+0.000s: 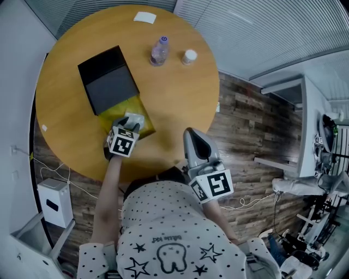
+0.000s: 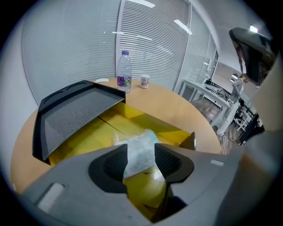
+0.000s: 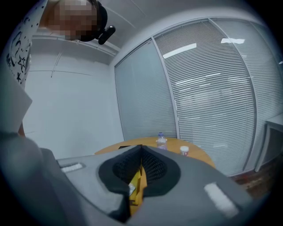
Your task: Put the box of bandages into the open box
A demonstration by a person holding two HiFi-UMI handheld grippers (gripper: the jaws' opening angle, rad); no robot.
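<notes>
The open box [image 1: 115, 113] lies on the round wooden table, its yellow inside [image 2: 86, 132] bare and its black lid [image 1: 108, 80] folded back behind it. The box of bandages [image 2: 140, 145], pale blue and white, rests inside the yellow box [image 1: 134, 117]. My left gripper [image 1: 130, 127] hangs tilted down over it. In the left gripper view its jaws [image 2: 140, 162] stand open on either side of the pack, with the pads not pressing it. My right gripper [image 1: 190, 134] is held near the table's front edge, shut [image 3: 141, 155] with nothing in it.
A clear water bottle [image 1: 159, 50] and a small white jar [image 1: 189, 56] stand at the far side of the table, with a white card [image 1: 145, 17] behind them. A white bin [image 1: 54, 201] sits on the wooden floor at the left.
</notes>
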